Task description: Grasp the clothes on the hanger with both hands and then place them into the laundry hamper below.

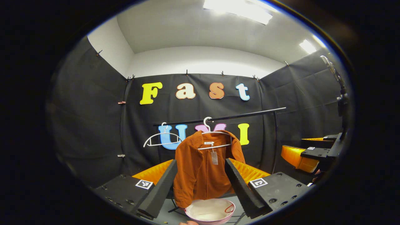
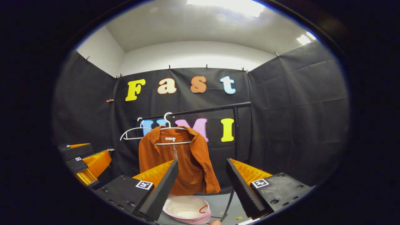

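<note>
Hovering wide apart, both sets of jaws hold nothing. Left gripper (image 1: 200, 184) is lined up square on the orange shirt (image 1: 200, 168), which shows right in the gap between its fingers. Right gripper (image 2: 201, 187) sits further to the side, so the shirt (image 2: 178, 159) falls toward its left finger, with the garment's far edge in the gap. Neither touches the fabric; both look well short of it.

Shirt hangs on a white hanger (image 1: 215, 142) from a black rail (image 1: 225, 117). It sits skewed: collar open, one hanger arm bare, a tag dangling at the neck. A second white hanger (image 1: 162, 139) hangs empty beside it on the same rail.

Step, as I read it: approach, pre-grasp. Nothing is gripped yet.

Next move calls for both grippers going forward to the shirt, one on each shoulder or side, closing on cloth rather than hanger wire, then lifting it clear of the hook before lowering.

Laundry hamper (image 1: 210, 211) sits on the floor directly under the shirt, with a pinkish rim, pale lining and a red loop at the rim. It looks empty.

Risk: the skewed shirt may slip off one-sided, or snag the hanger.
</note>
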`<state>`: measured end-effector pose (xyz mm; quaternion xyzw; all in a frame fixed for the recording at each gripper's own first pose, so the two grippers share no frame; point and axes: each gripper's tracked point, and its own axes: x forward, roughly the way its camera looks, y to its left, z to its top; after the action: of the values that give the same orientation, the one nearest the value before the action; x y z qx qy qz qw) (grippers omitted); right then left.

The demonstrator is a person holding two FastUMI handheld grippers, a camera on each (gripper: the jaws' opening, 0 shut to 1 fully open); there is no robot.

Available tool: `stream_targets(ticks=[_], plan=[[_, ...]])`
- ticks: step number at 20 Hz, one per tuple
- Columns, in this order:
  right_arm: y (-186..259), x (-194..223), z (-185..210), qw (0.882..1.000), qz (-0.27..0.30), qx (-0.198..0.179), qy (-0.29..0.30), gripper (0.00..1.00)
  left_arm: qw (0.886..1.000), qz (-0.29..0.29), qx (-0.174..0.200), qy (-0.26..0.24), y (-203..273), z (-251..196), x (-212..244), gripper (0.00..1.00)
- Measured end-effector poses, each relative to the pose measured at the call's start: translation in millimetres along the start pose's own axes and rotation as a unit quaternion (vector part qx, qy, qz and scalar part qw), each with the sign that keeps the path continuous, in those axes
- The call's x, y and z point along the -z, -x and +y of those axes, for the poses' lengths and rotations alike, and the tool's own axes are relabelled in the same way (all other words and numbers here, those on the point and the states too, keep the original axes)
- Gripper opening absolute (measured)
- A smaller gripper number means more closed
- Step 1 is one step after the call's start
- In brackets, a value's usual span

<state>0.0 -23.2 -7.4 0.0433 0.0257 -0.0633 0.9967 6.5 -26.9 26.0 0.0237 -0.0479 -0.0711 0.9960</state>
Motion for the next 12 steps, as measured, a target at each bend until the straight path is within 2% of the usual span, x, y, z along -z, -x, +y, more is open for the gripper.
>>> stream_targets(ticks=[1, 2, 7, 8, 9, 10, 11, 12], plan=[[-1, -2, 4, 1.0, -0.002, -0.002, 0.0, 0.94, 1.0, 0.0, -0.001, 0.001, -1, 3, 0, 0.96], [-2, -2, 10, 1.0, -0.002, -0.006, 0.003, 0.98, 1.0, 0.002, -0.002, 0.004, -2, 6, 1, 0.96], [-3, -9, 8, 1.0, -0.006, 0.0, 0.004, 0.98, 1.0, 0.014, 0.011, 0.015, -23, 16, 7, 0.96], [-5, -10, 9, 1.0, -0.009, 0.001, 0.005, 0.98, 1.0, 0.011, 0.015, 0.017, -30, 17, 7, 0.99], [-6, -9, 9, 1.0, -0.013, 0.001, 0.009, 0.98, 1.0, 0.006, 0.018, 0.018, -38, 18, 5, 0.96], [-8, -6, 9, 1.0, -0.015, 0.002, 0.012, 0.93, 1.0, 0.003, 0.02, 0.019, -47, 21, 6, 0.96], [-9, -4, 10, 1.0, -0.016, 0.003, 0.011, 0.98, 1.0, 0.002, 0.021, 0.02, -57, 22, 6, 0.96], [-11, -5, 11, 1.0, -0.02, 0.003, 0.01, 0.98, 1.0, 0.0, 0.022, 0.02, -66, 22, 9, 0.96]])
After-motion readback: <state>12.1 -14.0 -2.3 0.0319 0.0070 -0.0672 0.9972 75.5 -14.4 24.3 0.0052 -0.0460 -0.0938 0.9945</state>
